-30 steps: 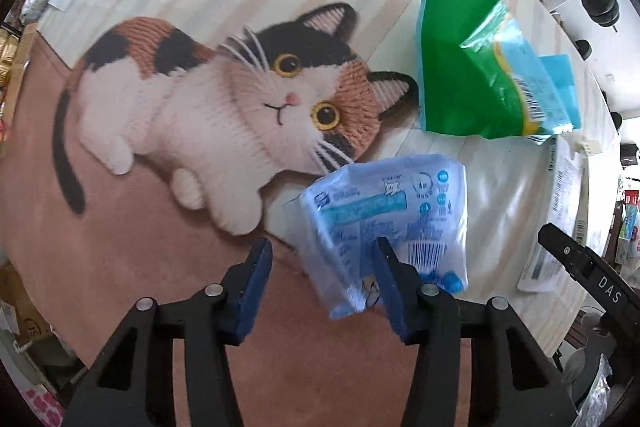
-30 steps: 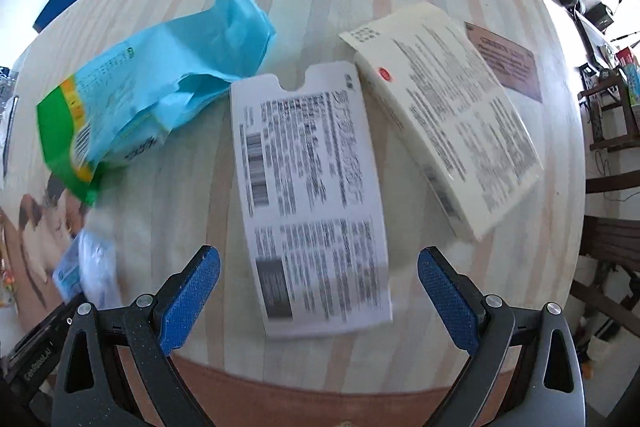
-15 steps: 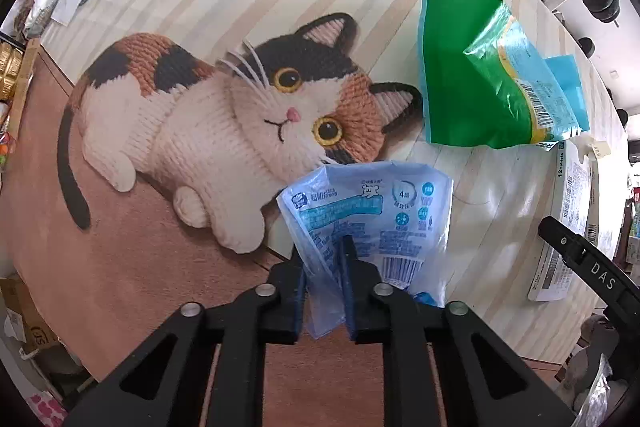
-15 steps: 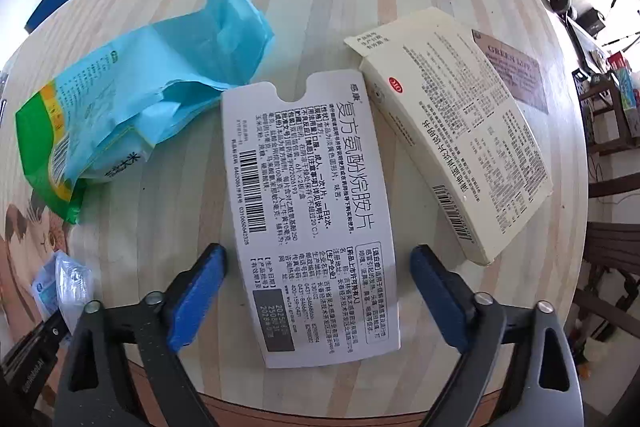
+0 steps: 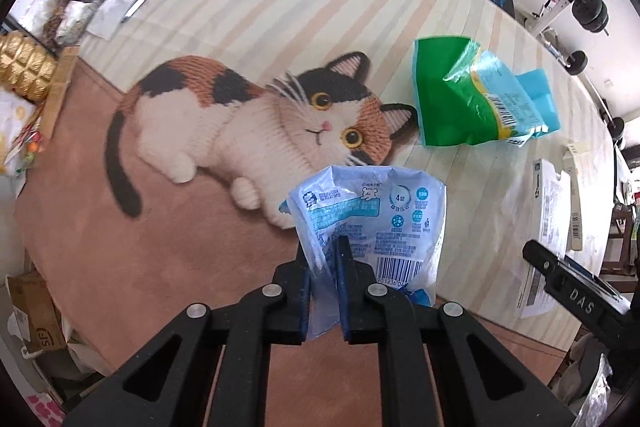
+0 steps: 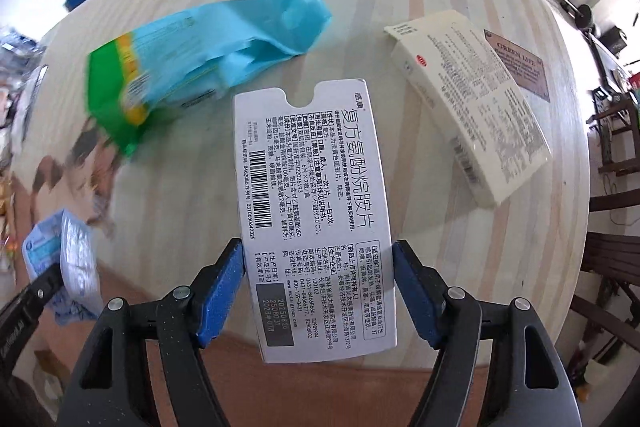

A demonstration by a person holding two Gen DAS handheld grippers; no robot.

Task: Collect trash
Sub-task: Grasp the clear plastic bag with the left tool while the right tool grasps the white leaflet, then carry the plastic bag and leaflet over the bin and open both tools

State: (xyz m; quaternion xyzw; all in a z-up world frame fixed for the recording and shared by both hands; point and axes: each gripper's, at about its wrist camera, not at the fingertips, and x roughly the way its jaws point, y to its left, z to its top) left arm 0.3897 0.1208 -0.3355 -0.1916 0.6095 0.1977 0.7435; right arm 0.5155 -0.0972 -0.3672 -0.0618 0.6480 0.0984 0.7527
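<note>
My left gripper (image 5: 323, 267) is shut on a pale blue plastic wrapper (image 5: 376, 227) and holds it above the table's front edge; the wrapper also shows at the left of the right wrist view (image 6: 68, 259). My right gripper (image 6: 318, 267) has its blue pads against both long sides of a flat white medicine box (image 6: 316, 203), which looks lifted at its near end. A green and blue bag (image 5: 476, 99) lies on the table beyond; it also shows in the right wrist view (image 6: 192, 55). A cream medicine box (image 6: 472, 99) lies to the right.
A round table (image 5: 260, 7) with a striped cloth and a cat picture (image 5: 260, 131). Clutter and a gold object (image 5: 24, 67) sit at the far left. A brown card (image 6: 520, 63) lies at the far right. Chairs and gym weights stand around.
My left gripper shut on the blue wrapper and lifted it. My right gripper moved forward over the white box and closed its jaws onto the box's sides.
</note>
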